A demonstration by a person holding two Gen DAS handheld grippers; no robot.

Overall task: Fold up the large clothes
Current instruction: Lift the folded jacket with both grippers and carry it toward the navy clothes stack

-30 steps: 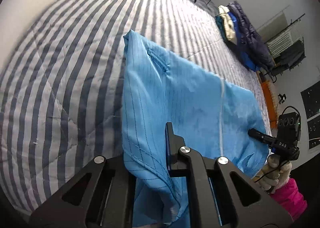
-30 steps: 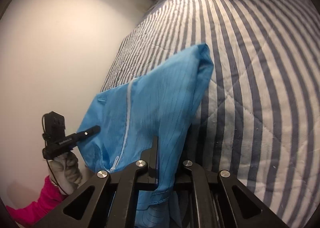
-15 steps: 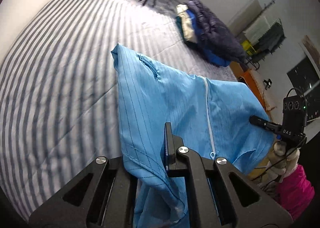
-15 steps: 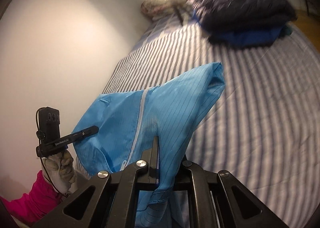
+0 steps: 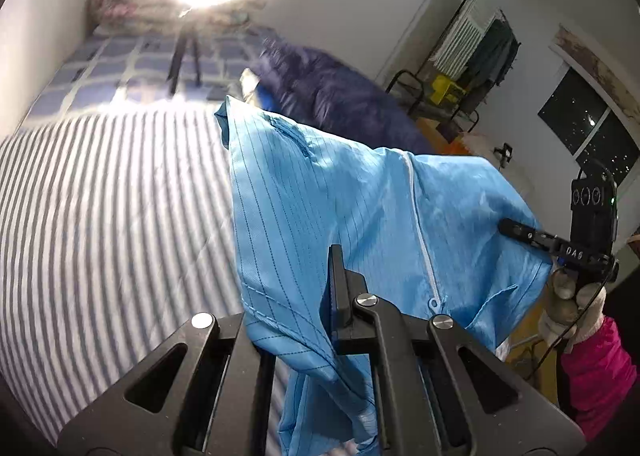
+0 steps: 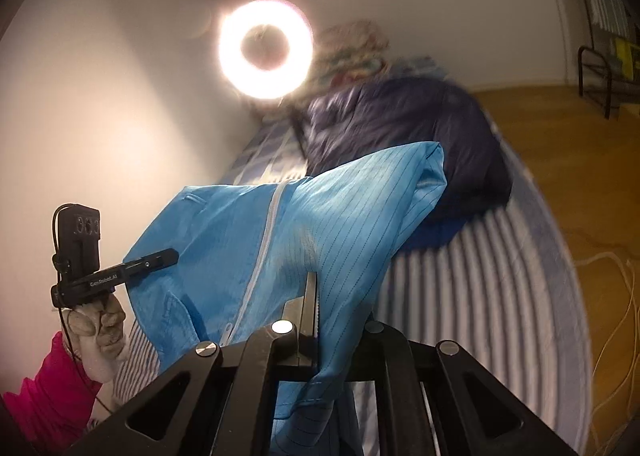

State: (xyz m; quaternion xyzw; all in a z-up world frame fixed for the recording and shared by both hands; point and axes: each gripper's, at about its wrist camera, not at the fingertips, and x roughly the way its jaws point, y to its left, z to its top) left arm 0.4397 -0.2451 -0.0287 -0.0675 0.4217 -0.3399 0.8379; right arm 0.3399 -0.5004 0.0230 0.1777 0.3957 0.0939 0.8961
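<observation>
A: Holding status? Left gripper [image 5: 334,312]?
B: Clamped on the blue garment [image 5: 360,208], hem pinched between its jaws, cloth draped over the near end.
A: Right gripper [image 6: 316,320]?
B: Same, closed on the other edge. Garment hangs stretched between both, lifted above the striped bed [image 5: 100,196]; dark jacket [image 6: 420,128] far behind.
</observation>
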